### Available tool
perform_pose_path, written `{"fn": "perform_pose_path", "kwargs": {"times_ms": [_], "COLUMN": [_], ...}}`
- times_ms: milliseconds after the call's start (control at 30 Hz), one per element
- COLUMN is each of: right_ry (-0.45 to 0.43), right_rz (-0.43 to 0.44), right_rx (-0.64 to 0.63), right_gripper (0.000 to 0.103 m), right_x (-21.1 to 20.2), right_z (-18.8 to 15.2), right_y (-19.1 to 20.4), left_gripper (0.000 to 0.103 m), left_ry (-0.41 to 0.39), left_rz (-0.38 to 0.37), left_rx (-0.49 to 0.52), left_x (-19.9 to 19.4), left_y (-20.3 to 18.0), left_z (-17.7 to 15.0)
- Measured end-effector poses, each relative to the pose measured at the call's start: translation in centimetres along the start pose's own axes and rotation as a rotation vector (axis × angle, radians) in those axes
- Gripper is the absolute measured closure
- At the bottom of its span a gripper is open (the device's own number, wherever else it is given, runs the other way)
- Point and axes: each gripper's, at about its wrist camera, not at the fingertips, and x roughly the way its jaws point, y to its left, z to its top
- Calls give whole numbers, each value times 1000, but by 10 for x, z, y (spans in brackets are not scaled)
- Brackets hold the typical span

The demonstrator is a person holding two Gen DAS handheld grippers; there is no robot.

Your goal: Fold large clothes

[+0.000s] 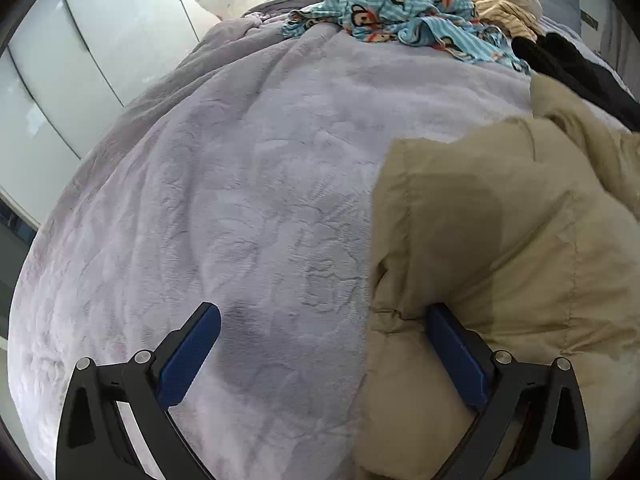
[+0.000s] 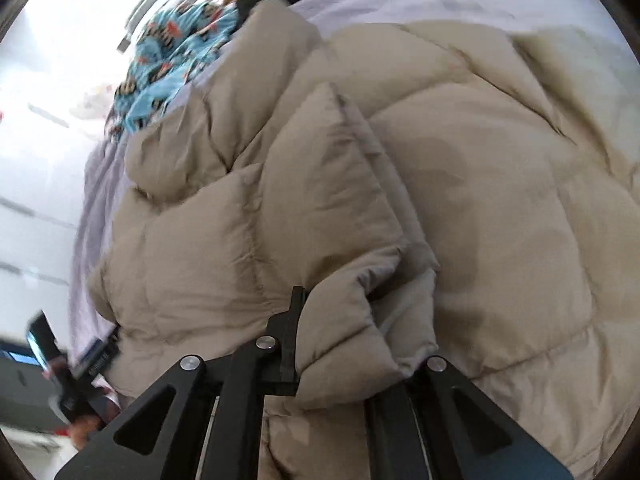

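Right gripper [image 2: 336, 320] pinching fold of beige puffer jacket [image 2: 400, 160], bottom centre of right wrist view; jaws clamped on bunched fabric. Left gripper [image 1: 324, 320] spread wide, nothing between blue pads [image 1: 188, 356]; one pad over lilac blanket [image 1: 240, 160], other at jacket edge, lower right. Jacket spread across blanket. Blue cartoon-print garment [image 1: 400, 12] crumpled top centre, black garment [image 1: 568, 60] upper right.
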Motion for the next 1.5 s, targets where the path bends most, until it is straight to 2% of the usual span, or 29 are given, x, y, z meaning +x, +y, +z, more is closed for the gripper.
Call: {"fn": "perform_pose_path", "kwargs": {"times_ms": [67,133,233,300,367,433,567,700,733,767,800,833,933,1000,1067,1133,1200,1267,1367,1500], "right_ry": [-16,-33,-76,-77,-70,-63,-41,-51,-70,-80,-96,-96,-90,-81,-54,-6,20,21,-5,-8], "right_rz": [-40,-102,-180,-179,-164,-141,-98,-60,-39,-19,2,20,64,72,33,-13,-11,4,-34,31], "right_rx": [21,28,61,94,127,159,203,176,155,141,111,85,1,-41,-109,-132,-132,-131,-108,-16], "right_gripper": [84,70,65,62,44,37,36,34,37,46,75,96,96,96,96,99,103,103,103,103], "right_x": [-11,-23,-56,-72,-89,-100,-110,-112,-112,-114,-111,-106,-75,-56,-33,-10,2,1,-13,-44], "right_z": [0,-2,-11,-18,-32,-44,-64,-64,-58,-53,-41,-31,9,29,47,57,61,65,71,77], "right_y": [-3,-7,-21,-29,-41,-47,-51,-47,-43,-40,-34,-28,-9,-1,5,-1,-13,-23,-38,-73], "left_gripper": [0,0,0,0,0,0,0,0,0,0,0,0,0,0,0,0,0,0,0,0], "left_ry": [-3,-13,-26,-32,-34,-25,9,-17,-34,-52,-65,-70,-56,-38,11,8,-7,0,21,13], "left_rz": [0,-8,-44,-79,-120,-167,-250,-273,-268,-255,-237,-216,-161,-127,-92,-80,-70,-52,-33,-54], "left_rx": [1,4,14,31,63,96,144,177,171,159,142,116,61,51,45,32,39,51,50,97], "left_x": [-10,-24,-44,-59,-73,-84,-97,-104,-105,-104,-101,-94,-73,-60,-41,-34,-34,-34,-46,-74], "left_y": [7,14,17,13,2,-13,-44,-72,-76,-79,-81,-84,-90,-94,-101,-101,-105,-107,-111,-133], "left_z": [2,1,0,-5,-12,-22,-38,-42,-39,-35,-29,-21,-7,-9,-16,-22,-25,-24,-21,-22]}}
